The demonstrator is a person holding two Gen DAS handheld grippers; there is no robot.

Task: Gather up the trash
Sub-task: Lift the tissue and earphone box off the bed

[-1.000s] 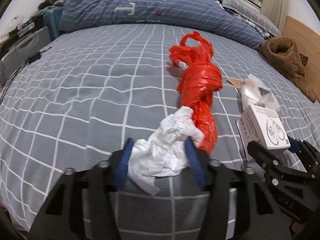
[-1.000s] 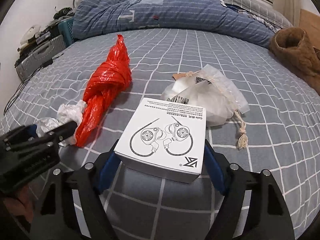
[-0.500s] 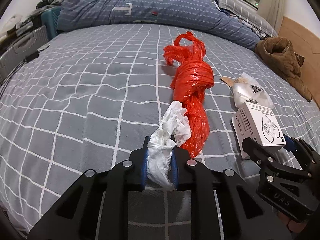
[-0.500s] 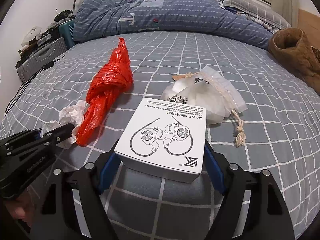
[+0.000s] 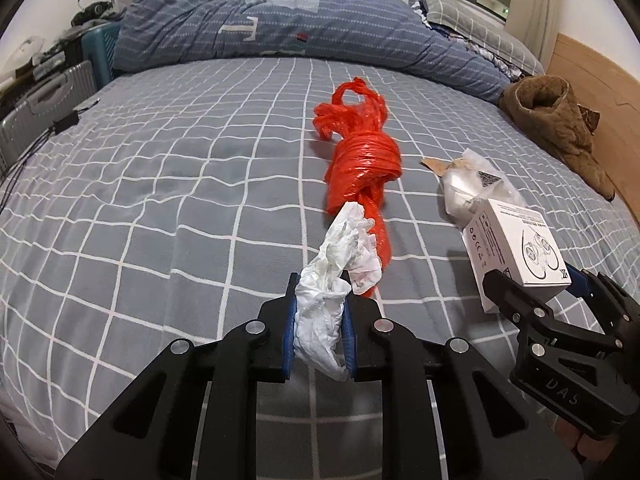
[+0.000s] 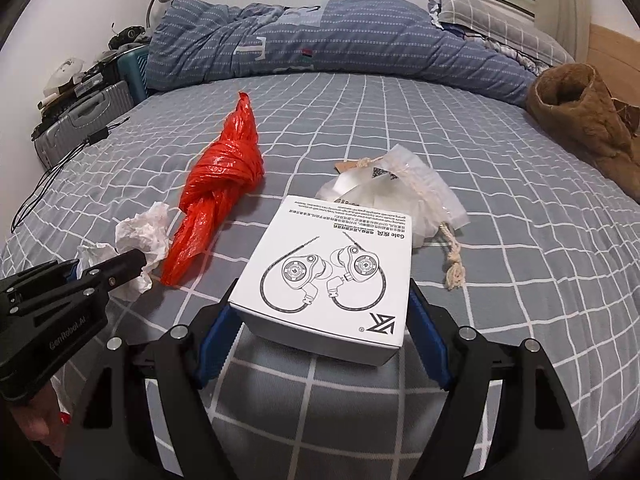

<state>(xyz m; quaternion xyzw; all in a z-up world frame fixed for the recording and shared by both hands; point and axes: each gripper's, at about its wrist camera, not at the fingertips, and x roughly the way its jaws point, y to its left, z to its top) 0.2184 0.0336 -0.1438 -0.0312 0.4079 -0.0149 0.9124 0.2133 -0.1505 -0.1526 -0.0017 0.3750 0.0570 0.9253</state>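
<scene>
My left gripper (image 5: 319, 300) is shut on a crumpled white tissue (image 5: 334, 280), lifted a little off the grey checked bed (image 5: 160, 200). From the right wrist view the same tissue (image 6: 136, 236) shows beside the left gripper's fingers (image 6: 120, 268). A knotted red plastic bag (image 5: 360, 160) (image 6: 220, 192) lies just beyond it. My right gripper (image 6: 320, 320) is shut on a white earphone box (image 6: 332, 276) (image 5: 516, 252), its pads pressing both sides. A clear drawstring pouch (image 6: 400, 200) (image 5: 472, 188) lies behind the box.
A rolled blue striped duvet (image 5: 300, 32) and pillows fill the head of the bed. A brown fleece garment (image 6: 588, 120) lies at the right edge. A grey suitcase (image 6: 80, 124) and a cable stand off the bed's left side.
The left jaws closed from wide around the tissue to pinching it, then lifted it slightly toward me. The right gripper kept its hold on the box without moving.
</scene>
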